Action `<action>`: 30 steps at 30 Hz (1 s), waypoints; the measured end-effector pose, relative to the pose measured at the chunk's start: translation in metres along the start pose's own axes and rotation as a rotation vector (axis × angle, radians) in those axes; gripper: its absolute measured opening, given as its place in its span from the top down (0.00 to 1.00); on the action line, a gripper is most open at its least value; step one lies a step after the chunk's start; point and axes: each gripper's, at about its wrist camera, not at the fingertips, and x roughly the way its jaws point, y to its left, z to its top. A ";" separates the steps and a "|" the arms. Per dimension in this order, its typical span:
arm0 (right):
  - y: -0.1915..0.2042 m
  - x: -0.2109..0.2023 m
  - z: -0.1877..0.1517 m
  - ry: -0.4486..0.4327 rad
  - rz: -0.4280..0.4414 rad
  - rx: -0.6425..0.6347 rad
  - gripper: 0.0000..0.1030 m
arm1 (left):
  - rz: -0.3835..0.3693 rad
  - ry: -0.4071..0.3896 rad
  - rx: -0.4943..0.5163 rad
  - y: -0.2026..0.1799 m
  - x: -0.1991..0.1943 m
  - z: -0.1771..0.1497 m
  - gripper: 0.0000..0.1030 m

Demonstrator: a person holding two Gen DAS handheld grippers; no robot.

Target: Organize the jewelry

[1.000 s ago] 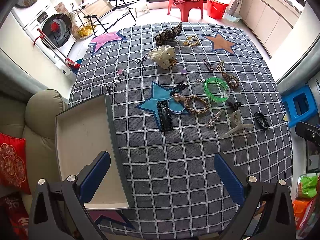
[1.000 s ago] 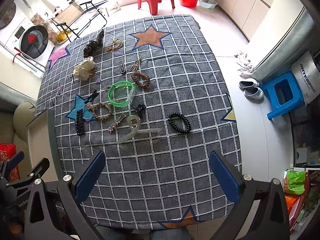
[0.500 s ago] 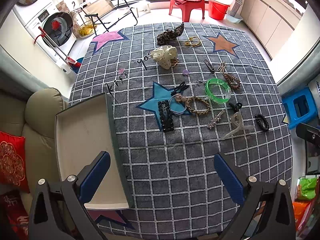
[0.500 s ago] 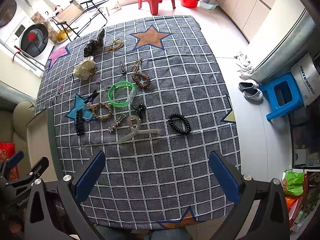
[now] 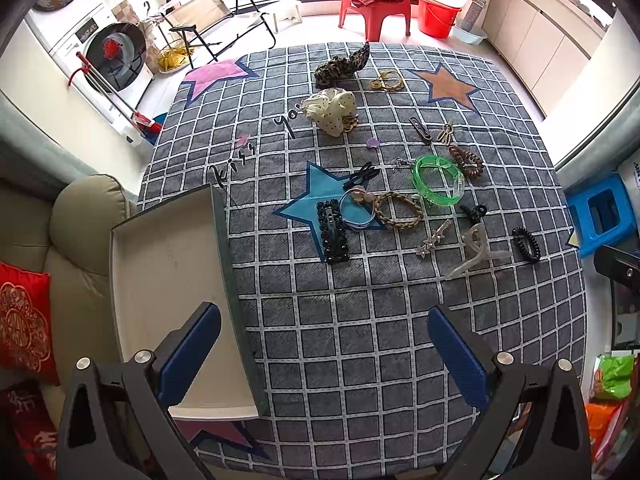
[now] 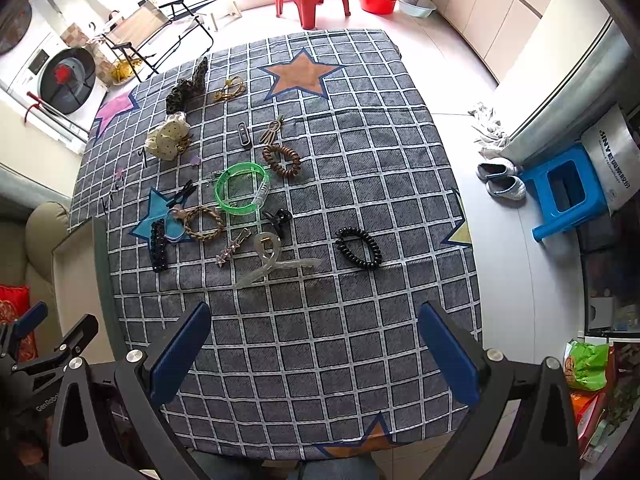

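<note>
Hair accessories and jewelry lie scattered on a grey checked tablecloth: a green bangle, a braided ring, a black beaded clip, a clear claw clip, a black coil tie, a cream scrunchie. An empty white box sits at the table's left edge. My left gripper is open and empty, high above the near table. My right gripper is open and empty, above the near edge; the coil tie and claw clip lie ahead of it.
A beige sofa with a red cushion stands left of the box. A blue stool and shoes are on the floor at the right. A red chair and bucket stand beyond the table's far edge.
Both grippers stay open and nearly still; the views shift only slightly.
</note>
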 end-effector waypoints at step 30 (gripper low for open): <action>0.004 0.006 -0.004 0.023 0.011 -0.001 0.00 | -0.004 0.022 -0.016 0.003 0.014 -0.005 0.00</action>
